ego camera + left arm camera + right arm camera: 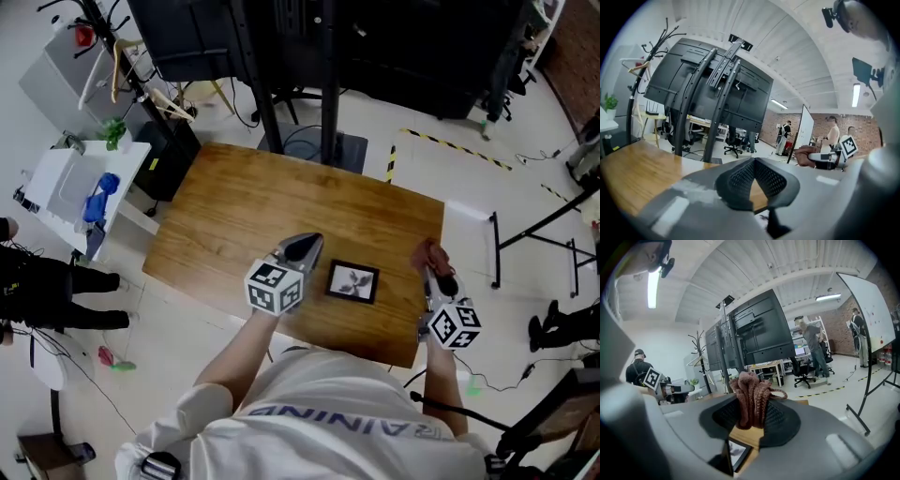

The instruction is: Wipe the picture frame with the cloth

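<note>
Cloth is bunched up in the right gripper, and the jaws are clamped tight on it. It is a reddish-brown knitted wad standing up out of the tips, with a loose loop flopping to one side. From the head view, that right gripper sits over the desk's right edge, toward the front right corner, with the cloth poking out ahead of it.

Over to the picture frame: it lies flat on the wood near the front edge, right of centre, with a black border round a pale picture that has a dark figure in it. It sits squarely between the two grippers, apart from the cloth. The right gripper view catches one corner of the frame just below the jaws.

Now the left gripper: it hangs just beside the frame's left side, tips pointing toward the far edge. Whether it touches the wood cannot be told from above. Its own view settles the jaws: the left gripper has them closed tip to tip, with nothing held and only bare desk showing through the gap beneath.

Beyond the far edge stands a black screen on a stand, and off the left edge is a white side table.
</note>
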A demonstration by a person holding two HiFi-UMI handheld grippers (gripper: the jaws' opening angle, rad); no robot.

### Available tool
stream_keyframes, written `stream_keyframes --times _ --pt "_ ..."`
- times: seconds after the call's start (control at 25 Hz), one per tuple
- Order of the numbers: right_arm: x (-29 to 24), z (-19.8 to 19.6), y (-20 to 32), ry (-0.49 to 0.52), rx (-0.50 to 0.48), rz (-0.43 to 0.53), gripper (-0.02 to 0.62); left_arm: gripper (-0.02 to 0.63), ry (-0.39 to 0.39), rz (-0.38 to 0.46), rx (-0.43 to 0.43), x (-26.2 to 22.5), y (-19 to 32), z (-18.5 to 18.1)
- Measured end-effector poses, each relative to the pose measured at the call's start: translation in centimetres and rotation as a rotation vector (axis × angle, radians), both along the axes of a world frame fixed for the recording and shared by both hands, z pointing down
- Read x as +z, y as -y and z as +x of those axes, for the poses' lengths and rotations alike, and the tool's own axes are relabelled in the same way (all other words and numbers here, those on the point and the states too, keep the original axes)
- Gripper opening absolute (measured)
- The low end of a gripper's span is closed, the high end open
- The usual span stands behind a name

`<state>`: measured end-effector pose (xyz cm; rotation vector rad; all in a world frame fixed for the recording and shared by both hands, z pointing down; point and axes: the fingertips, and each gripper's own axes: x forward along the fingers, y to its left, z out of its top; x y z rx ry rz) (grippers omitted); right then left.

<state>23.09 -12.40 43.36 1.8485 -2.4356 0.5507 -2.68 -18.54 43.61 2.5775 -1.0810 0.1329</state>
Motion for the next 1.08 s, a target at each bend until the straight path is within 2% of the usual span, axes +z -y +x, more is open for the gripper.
stream_keyframes --times 0.28,1.08 --pt "-1.3 0.2 0.3 -0.025 -0.014 0.021 0.115 0.006 0.011 0.045 0.014 -1.0 0.2 1.7" --pt "-0.7 -0.9 -0.5 -0.026 -0.042 -0.004 0.114 0.006 0.031 0.037 0.02 -0.8 -1.0 1.5"
